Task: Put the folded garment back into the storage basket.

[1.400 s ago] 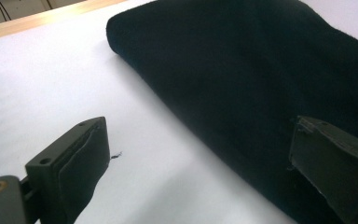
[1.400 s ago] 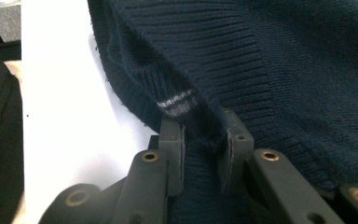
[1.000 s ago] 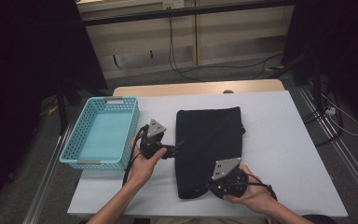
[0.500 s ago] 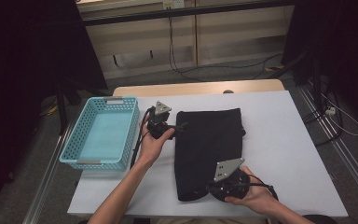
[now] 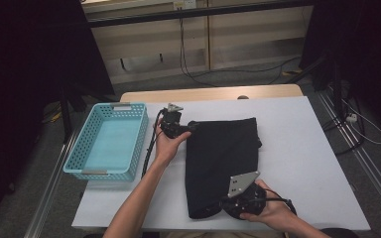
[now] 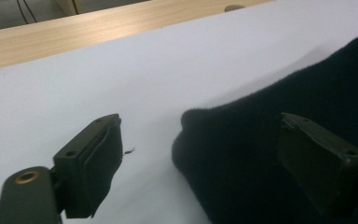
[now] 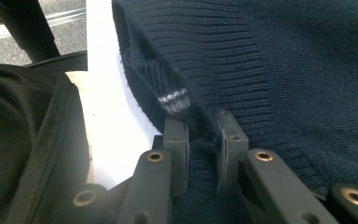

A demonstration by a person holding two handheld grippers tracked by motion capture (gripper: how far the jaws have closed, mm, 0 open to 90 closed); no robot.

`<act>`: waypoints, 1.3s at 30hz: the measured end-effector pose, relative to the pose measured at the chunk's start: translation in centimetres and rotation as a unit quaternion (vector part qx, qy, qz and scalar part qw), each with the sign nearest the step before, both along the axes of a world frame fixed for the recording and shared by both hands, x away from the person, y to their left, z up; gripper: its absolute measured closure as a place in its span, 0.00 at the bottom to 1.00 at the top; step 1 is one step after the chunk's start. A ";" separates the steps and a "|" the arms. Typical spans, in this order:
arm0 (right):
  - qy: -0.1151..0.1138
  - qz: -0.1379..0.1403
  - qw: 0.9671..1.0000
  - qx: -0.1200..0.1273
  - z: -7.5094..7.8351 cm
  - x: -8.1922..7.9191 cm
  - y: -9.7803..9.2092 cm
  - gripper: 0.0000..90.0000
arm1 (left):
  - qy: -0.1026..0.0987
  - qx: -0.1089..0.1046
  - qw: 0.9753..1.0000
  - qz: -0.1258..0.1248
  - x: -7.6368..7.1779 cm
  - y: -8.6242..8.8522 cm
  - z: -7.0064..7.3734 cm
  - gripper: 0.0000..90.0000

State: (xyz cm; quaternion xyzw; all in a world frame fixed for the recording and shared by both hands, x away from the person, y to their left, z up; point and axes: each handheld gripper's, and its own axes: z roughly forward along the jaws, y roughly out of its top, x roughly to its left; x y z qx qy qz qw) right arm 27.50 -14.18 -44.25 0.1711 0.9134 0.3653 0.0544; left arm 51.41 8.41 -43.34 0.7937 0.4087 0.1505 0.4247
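A dark navy knit sweater (image 5: 221, 161) lies folded lengthwise on the white table (image 5: 297, 148). My left gripper (image 5: 191, 128) is open at the sweater's far left corner; in the left gripper view the corner (image 6: 261, 140) sits between the spread jaws, the left gripper (image 6: 198, 158) straddling it. My right gripper (image 5: 217, 203) is shut on the sweater's near ribbed hem; in the right gripper view the right gripper (image 7: 204, 149) pinches the knit fabric (image 7: 284, 70) beside a small white label (image 7: 172, 100).
A light blue plastic basket (image 5: 108, 141) stands at the table's left side, beside my left forearm. A wooden strip (image 5: 213, 93) runs along the table's far edge. Bare white tabletop spreads to the right of the sweater.
My left gripper moved away from me along the sweater's left edge, from about mid-length up to its far left corner. The right gripper stayed shut on the near hem.
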 end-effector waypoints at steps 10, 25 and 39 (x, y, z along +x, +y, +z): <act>-0.005 0.007 1.000 -0.006 -0.1 0.1 0.1 0.86 | 0.041 0.006 0.999 0.000 1.1 -0.4 -1.5 0.28; -0.004 0.008 1.000 -0.011 -0.1 0.1 0.2 0.86 | 0.075 -0.018 0.997 -0.028 1.3 -0.7 -2.9 0.54; -0.011 0.002 1.000 -0.009 -0.1 0.0 0.3 0.86 | 0.065 -0.020 0.997 -0.039 0.5 -1.5 -2.7 0.83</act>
